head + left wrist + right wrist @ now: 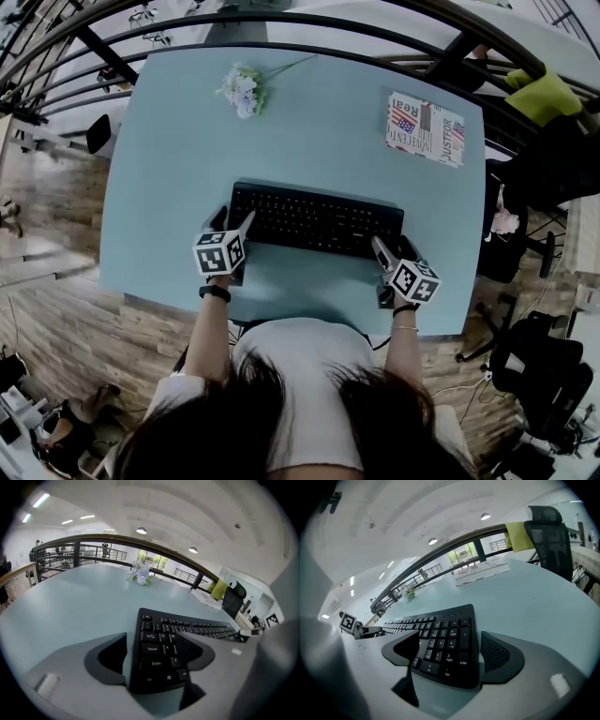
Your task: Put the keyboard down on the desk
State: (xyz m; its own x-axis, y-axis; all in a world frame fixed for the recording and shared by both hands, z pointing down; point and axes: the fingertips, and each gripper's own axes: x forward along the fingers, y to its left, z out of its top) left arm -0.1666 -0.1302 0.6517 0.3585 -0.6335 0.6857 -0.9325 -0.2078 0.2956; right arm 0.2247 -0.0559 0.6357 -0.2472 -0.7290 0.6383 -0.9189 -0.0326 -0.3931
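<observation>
My left gripper (pixel 152 638) and right gripper (pixel 450 637) stand open around the flat black plastic keyboard (pixel 317 219). If I withdraw crookedly, a jaw may catch it and drag it across the pale blue desk (pixel 187 141).

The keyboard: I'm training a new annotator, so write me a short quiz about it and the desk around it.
1. True or false: the keyboard lies on the desk.
2. What lies near the desk's far edge, left of centre in the head view? A flowers; B a mug; C a phone.
3. Which end of the keyboard stands between the left gripper's jaws?
Key: 1 true; 2 A; 3 its left end, with the jaws apart.
</observation>
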